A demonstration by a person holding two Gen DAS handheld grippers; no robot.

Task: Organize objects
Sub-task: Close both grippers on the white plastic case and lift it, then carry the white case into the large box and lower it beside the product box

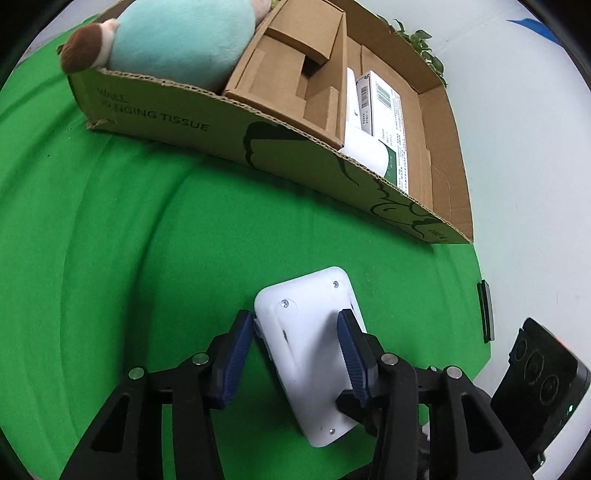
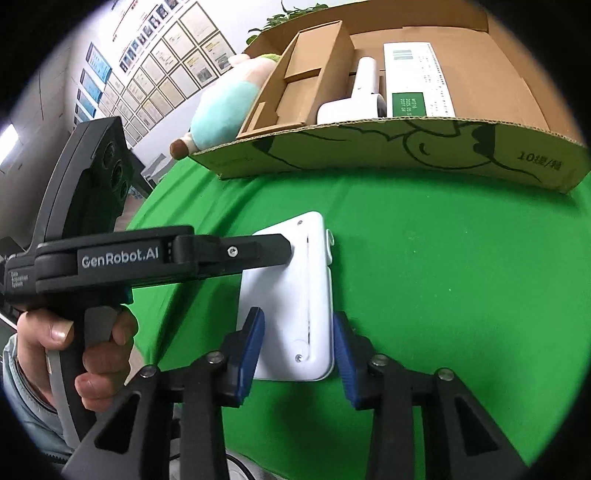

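Observation:
A white flat plastic device (image 1: 310, 347) lies on the green cloth, also in the right wrist view (image 2: 291, 295). My left gripper (image 1: 295, 354) is shut on its sides with both blue pads touching. My right gripper (image 2: 299, 343) straddles the device's near end, its pads (image 2: 255, 343) slightly off the edges, open. The left gripper's body (image 2: 166, 254) reaches in from the left in the right wrist view. Beyond stands an open cardboard box (image 1: 229, 122) (image 2: 406, 147).
The box holds a teal plush toy (image 1: 177, 33) (image 2: 225, 107), a cardboard insert (image 1: 295, 70) (image 2: 295, 81), a white handheld appliance (image 2: 354, 96) and a white-green carton (image 1: 388, 122) (image 2: 417, 77). The right gripper's body (image 1: 539, 380) is at the cloth's right edge.

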